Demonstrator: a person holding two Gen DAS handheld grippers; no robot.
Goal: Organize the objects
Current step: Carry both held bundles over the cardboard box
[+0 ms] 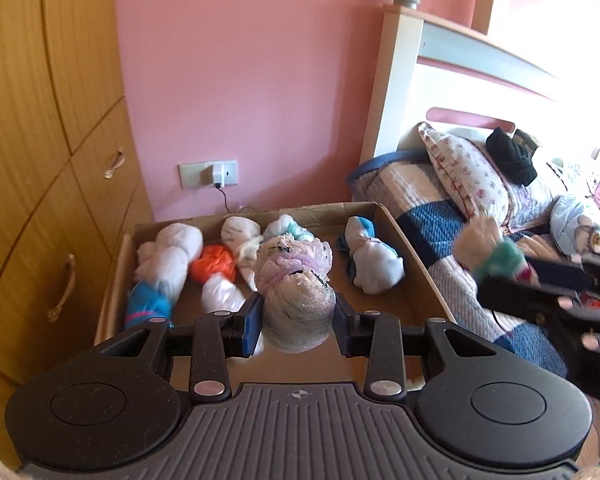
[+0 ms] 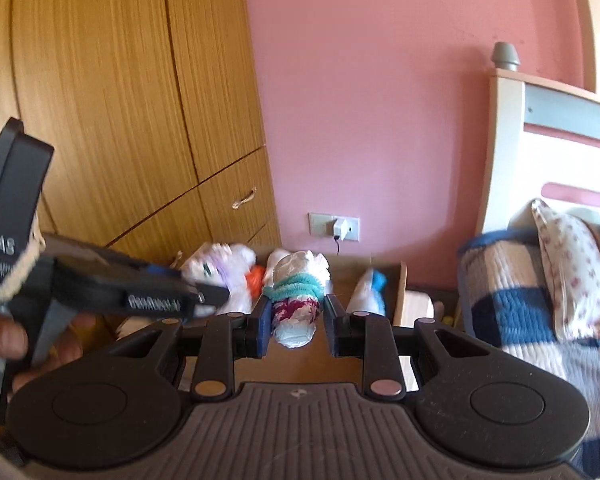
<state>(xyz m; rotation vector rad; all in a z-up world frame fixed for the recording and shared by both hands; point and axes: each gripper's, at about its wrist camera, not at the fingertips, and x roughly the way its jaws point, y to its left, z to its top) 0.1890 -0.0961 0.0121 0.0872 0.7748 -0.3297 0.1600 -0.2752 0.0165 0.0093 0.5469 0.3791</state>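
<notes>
left gripper clamping lilac sock bundle, right gripper clamping teal-cuffed bundle

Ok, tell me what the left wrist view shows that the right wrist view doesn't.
Only the left wrist view: the inside of the cardboard box, with its sock bundles side by side, among them an orange-and-white bundle, and a black garment on the pillow.

Only the right wrist view: the right gripper head-on, shut on a sock bundle with a teal band, and the left gripper seen from the side.

Both: the purple-banded bundle held by the left gripper, the wardrobe, the wall socket, the pink wall and the bed.
</notes>
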